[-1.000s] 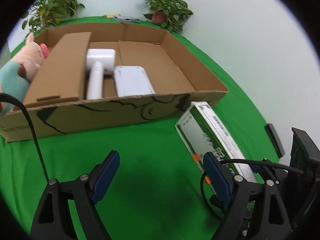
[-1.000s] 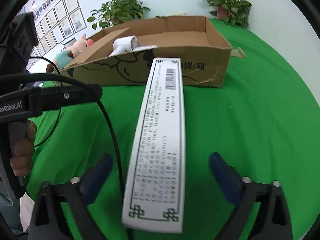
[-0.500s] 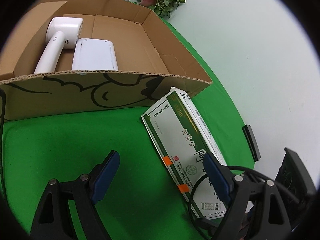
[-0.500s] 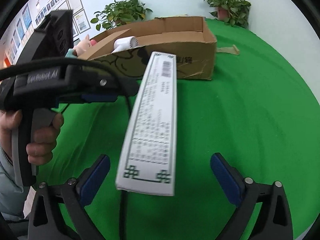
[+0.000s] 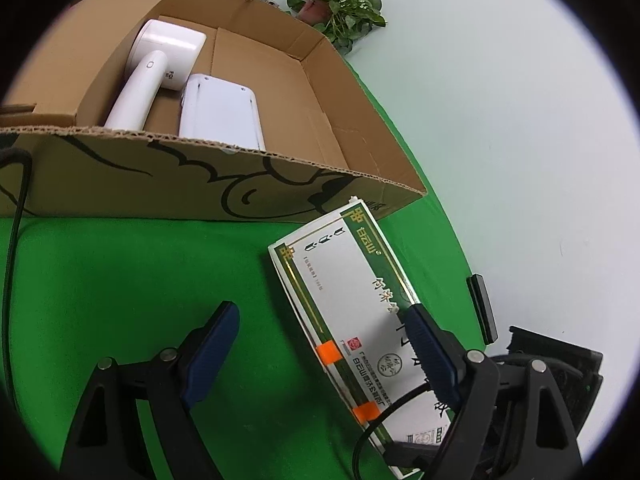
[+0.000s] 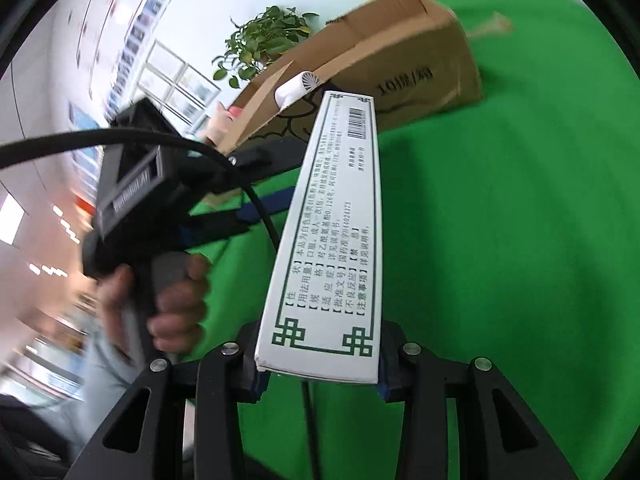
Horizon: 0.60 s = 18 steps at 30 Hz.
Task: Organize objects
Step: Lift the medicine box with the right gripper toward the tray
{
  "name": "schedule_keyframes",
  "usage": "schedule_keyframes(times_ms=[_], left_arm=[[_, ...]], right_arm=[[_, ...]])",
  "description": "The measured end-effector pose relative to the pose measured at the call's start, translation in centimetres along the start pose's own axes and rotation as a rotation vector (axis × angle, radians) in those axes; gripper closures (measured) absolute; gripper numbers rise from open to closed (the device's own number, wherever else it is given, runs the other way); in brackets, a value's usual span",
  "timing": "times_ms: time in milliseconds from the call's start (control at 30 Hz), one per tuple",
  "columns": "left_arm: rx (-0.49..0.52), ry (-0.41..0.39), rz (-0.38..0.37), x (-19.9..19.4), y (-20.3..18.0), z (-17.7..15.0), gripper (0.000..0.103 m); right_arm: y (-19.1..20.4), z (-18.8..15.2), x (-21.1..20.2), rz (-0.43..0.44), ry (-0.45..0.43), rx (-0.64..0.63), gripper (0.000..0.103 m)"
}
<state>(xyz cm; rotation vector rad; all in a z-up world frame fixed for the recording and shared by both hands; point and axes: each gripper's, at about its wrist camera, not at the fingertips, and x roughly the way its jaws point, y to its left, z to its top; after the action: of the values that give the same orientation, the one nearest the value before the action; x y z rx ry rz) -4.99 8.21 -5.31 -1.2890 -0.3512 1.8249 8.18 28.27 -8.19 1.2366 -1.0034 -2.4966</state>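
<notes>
My right gripper (image 6: 318,376) is shut on the near end of a long white-and-green medicine box (image 6: 336,232) and holds it raised, pointing toward the cardboard box (image 6: 420,76). In the left wrist view the medicine box (image 5: 352,300) hangs in front of the cardboard box's (image 5: 168,184) near right corner. My left gripper (image 5: 324,352) is open and empty, to the left of the medicine box, which passes behind its right finger. A white hair dryer (image 5: 152,76) and a flat white device (image 5: 220,112) lie inside the cardboard box.
The green cloth (image 5: 120,280) covers the table. A potted plant (image 5: 336,8) stands behind the cardboard box by the white wall. My left hand and its gripper handle (image 6: 136,208) show left of the medicine box in the right wrist view.
My right gripper has closed on the medicine box and tilted it up and left. My left gripper has moved closer to the cardboard box's right corner and the medicine box.
</notes>
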Motion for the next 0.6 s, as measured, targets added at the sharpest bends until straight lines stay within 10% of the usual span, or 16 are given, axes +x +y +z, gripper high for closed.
schedule_keyframes(times_ms=[100, 200, 333, 600], left_arm=[[-0.007, 0.024, 0.023, 0.5, -0.3, -0.2, 0.019], [-0.012, 0.042, 0.047, 1.1, -0.6, -0.3, 0.019], [-0.010, 0.055, 0.064, 2.0, -1.2, -0.1, 0.019], [-0.032, 0.072, 0.025, 3.8, -1.3, 1.0, 0.019]], right_arm=[[-0.9, 0.2, -0.8, -0.100, -0.017, -0.010, 0.049], [-0.7, 0.5, -2.4, -0.255, -0.072, -0.073, 0.011], [1.4, 0.1, -2.8, -0.450, -0.084, -0.284, 0.008], [4.0, -1.2, 0.3, -0.470, -0.032, -0.395, 0.009]])
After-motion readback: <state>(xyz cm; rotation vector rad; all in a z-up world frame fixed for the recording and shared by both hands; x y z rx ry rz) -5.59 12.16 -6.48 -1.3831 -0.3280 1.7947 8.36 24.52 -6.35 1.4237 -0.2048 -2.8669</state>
